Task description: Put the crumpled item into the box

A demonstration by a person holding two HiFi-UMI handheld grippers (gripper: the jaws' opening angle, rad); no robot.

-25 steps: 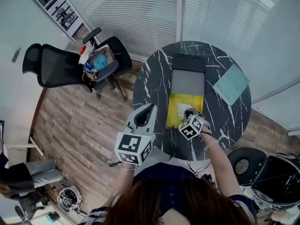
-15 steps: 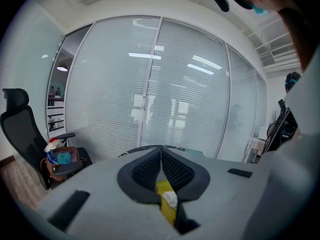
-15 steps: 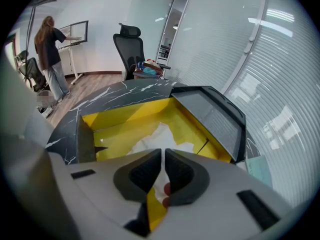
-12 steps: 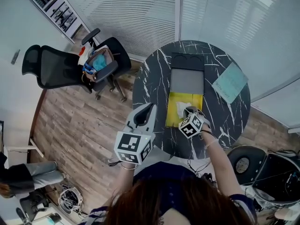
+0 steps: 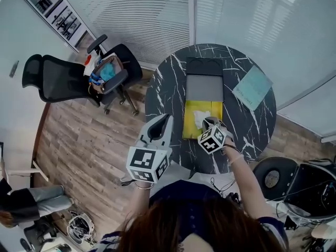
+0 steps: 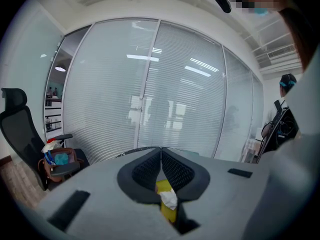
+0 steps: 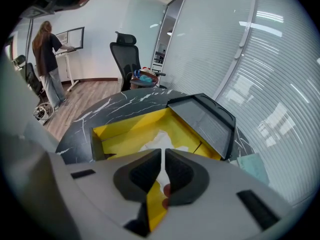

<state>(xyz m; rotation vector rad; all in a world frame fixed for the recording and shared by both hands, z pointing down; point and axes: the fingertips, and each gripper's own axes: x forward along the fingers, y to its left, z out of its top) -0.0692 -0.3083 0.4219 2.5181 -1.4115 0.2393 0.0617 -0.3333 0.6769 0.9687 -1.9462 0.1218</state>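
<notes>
The box (image 5: 187, 128) lies open on the round black marble table (image 5: 165, 96), its inside yellow and its grey lid (image 5: 205, 88) folded back. A white crumpled item (image 5: 198, 118) lies inside it. My right gripper (image 5: 208, 122) hovers at the box's near right corner, shut with nothing between its jaws. In the right gripper view, the crumpled item (image 7: 159, 139) sits just ahead of the right gripper (image 7: 163, 154), inside the yellow box (image 7: 125, 126). My left gripper (image 5: 165, 121) is shut and empty, held off the table's left edge.
A teal sheet (image 5: 253, 86) lies at the table's right side. Two black office chairs (image 5: 58, 77) stand on the wood floor at the left, one carrying a bag (image 5: 107, 70). Glass walls with blinds close the far side. A person (image 7: 47, 54) stands far off.
The head view has drifted a little. Both grippers hold nearly the same places, and the crumpled item still lies in the box.
</notes>
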